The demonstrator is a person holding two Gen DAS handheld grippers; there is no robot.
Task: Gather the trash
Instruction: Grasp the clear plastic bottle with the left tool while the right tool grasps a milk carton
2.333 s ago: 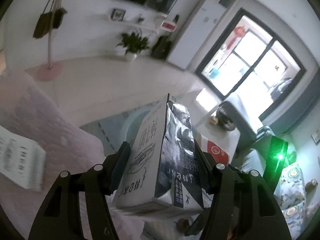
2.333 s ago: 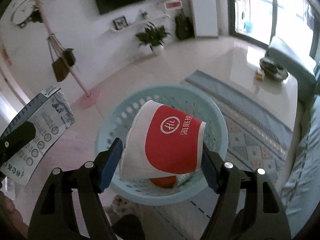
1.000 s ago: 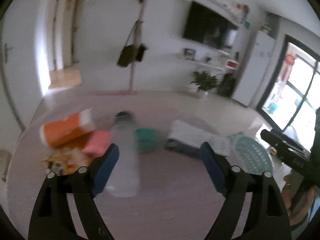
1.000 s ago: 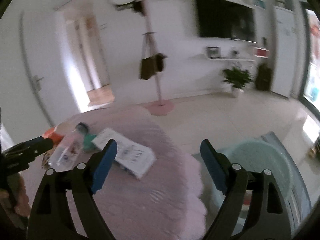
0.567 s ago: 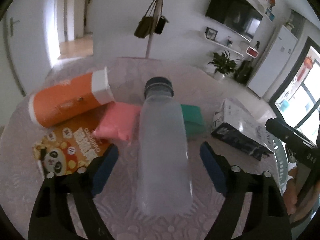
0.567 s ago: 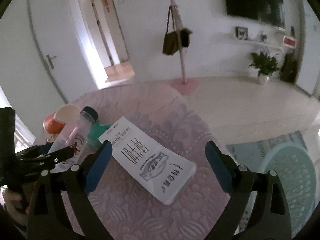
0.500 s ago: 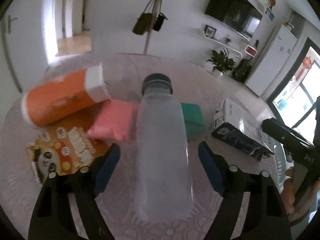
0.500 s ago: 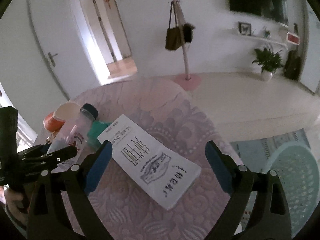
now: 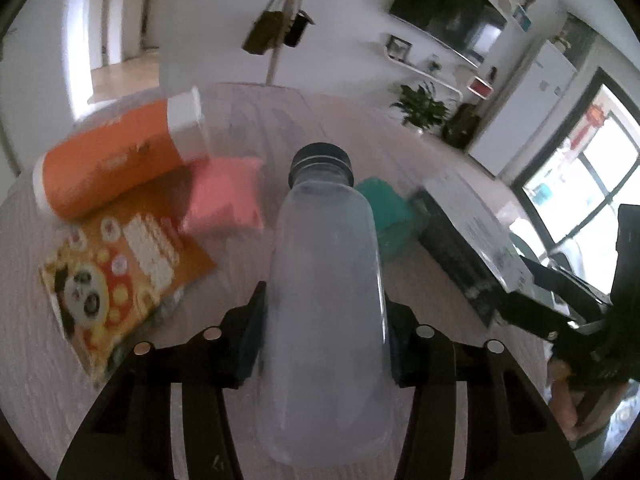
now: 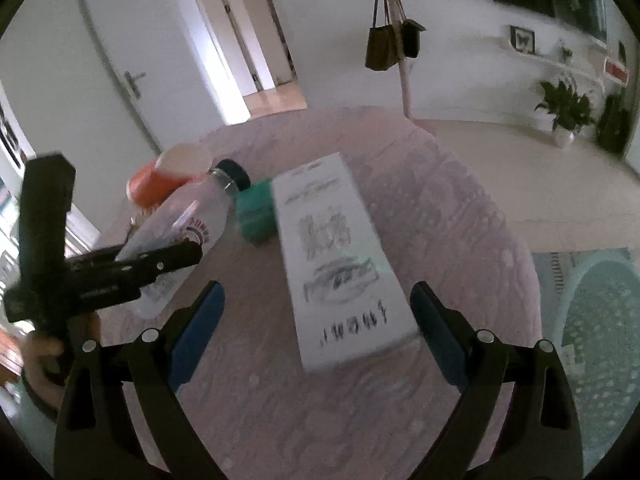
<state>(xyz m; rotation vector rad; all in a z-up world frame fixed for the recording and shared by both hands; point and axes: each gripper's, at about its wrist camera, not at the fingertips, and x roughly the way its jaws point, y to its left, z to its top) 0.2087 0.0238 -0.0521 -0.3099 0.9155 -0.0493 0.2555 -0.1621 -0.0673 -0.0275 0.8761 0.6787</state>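
On the round desk (image 10: 460,208), covered by a pink patterned cloth, six pieces of trash are seen: one clear plastic bottle (image 9: 324,312) with a dark cap, one orange cylindrical can (image 9: 116,164) lying on its side, one pink packet (image 9: 224,200), one green packet (image 9: 386,212), one flat panda-printed wrapper (image 9: 120,276) and one white milk carton (image 10: 344,264) lying flat. Whether the bottle and can hold anything cannot be told from these views. Beside the desk, on the floor at the right, one pale blue perforated laundry basket (image 10: 600,312) is visible; its contents are not shown clearly.

The left tool (image 9: 324,332) is clamped on the bottle's body, with one blue pad pressed against each side and the cap pointing away from the camera. The tool is held low, roughly level with the desk, and in the right wrist view its black fingers are seen at the bottle's lower body.

The right tool (image 10: 316,320) is held with its fingers wide apart, straddling the near end of the carton without touching it, tilted down toward the cloth.
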